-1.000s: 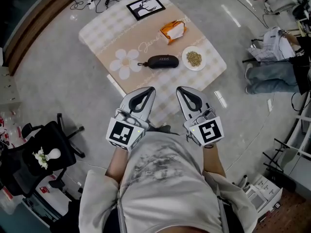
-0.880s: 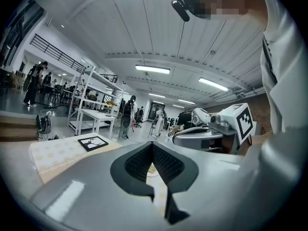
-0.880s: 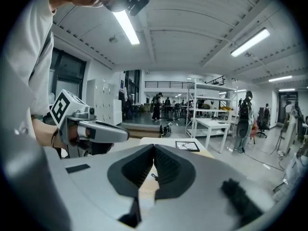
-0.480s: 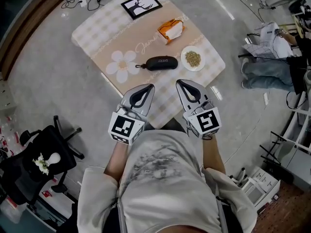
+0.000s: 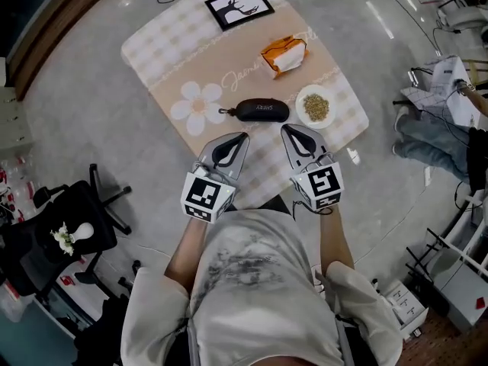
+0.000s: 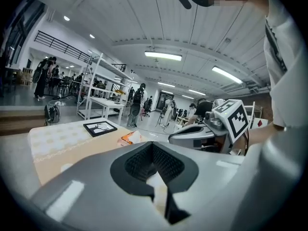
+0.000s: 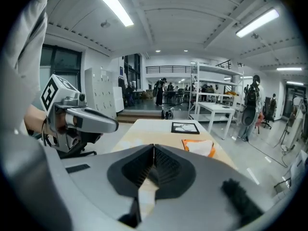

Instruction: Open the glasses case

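Observation:
A black glasses case (image 5: 261, 110) lies shut on the checked tablecloth (image 5: 175, 40), right of a white daisy print. My left gripper (image 5: 242, 136) hovers over the table's near edge, a little short of the case and to its left, jaws shut and empty. My right gripper (image 5: 285, 129) hangs beside it, just short of the case's right end, also shut with nothing held. In both gripper views the case is hidden behind the jaws; my left gripper (image 6: 153, 146) and my right gripper (image 7: 154, 148) show their tips together.
Right of the case stands a white plate of seeds (image 5: 316, 107). An orange tissue pack (image 5: 283, 55) and a black framed picture (image 5: 239, 7) lie farther back. A black office chair (image 5: 65, 239) stands at the left, and a person's legs (image 5: 427, 124) are at the right.
Both grippers have come forward and down toward the table's near edge, closer to the case. Their jaws stayed shut. The head view shifted slightly.

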`<state>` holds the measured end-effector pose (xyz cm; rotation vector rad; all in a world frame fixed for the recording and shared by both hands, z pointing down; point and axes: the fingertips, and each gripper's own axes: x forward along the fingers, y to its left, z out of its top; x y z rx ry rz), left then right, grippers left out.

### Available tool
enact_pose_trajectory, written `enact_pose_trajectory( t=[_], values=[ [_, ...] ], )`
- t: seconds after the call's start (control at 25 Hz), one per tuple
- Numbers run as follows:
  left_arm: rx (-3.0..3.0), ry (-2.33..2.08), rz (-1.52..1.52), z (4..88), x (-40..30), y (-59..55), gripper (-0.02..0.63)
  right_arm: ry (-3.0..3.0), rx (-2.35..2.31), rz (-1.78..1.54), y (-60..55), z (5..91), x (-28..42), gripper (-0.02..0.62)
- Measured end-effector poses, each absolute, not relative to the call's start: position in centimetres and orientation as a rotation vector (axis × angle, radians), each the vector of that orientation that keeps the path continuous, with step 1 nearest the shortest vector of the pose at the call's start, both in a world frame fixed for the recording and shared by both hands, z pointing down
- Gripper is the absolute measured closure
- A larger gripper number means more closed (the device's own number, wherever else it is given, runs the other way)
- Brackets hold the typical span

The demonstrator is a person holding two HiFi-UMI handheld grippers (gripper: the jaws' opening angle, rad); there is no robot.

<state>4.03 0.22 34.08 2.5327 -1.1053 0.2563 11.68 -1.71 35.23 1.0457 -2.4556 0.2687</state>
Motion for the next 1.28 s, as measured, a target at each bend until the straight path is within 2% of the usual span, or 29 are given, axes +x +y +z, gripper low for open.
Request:
enact_pose_trajectory(
  t=[0.88,1.28],
  values=[
    [2.386,-1.082,0.445,43.9,7.2,-4.1,0.603,-2.358,0.917,0.358,-6.6,44.6,12.7,0.580],
    [2.342,-1.065,0.455,45.9,8.0,-4.2,0.603,-2.324,0.894,0.366,-7.1,46.8,12.9,0.580]
  ],
)
